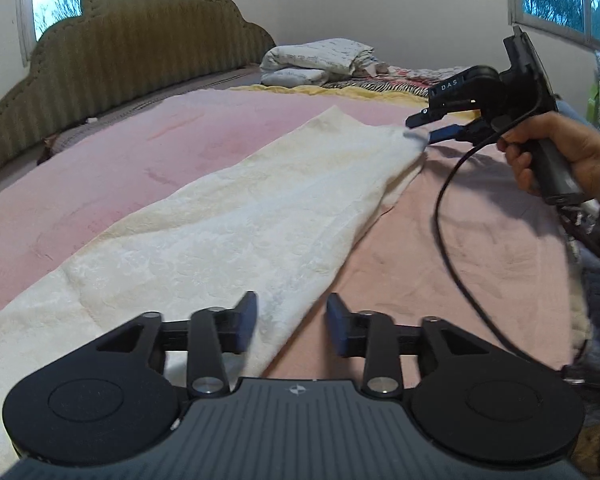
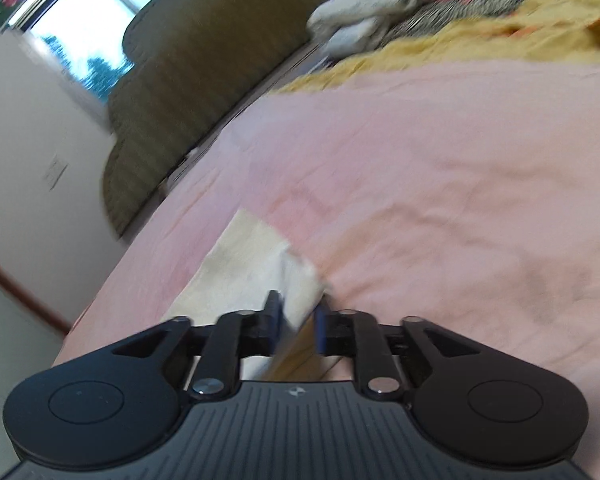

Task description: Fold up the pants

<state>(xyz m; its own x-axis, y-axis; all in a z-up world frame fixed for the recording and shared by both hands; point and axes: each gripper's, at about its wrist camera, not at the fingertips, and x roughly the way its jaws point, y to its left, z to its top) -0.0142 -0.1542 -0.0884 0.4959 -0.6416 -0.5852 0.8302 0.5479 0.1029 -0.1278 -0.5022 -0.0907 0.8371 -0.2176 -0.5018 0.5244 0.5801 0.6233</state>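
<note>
Pants (image 1: 228, 216), cream white, lie stretched across the pink bed (image 1: 180, 132). Right gripper (image 1: 424, 130) has its jaws clamped on the far end of them, lifting it a little. Left gripper (image 1: 291, 322) hovers over the near edge with jaws apart.

- Left wrist cam: low over pink bedsheet (image 1: 460, 240), facing headboard (image 1: 132, 60).
- Right wrist cam: tilted, blurred, close to sheet.
- Shared: headboard, sheet, folded bedding (image 2: 364, 16).
</note>
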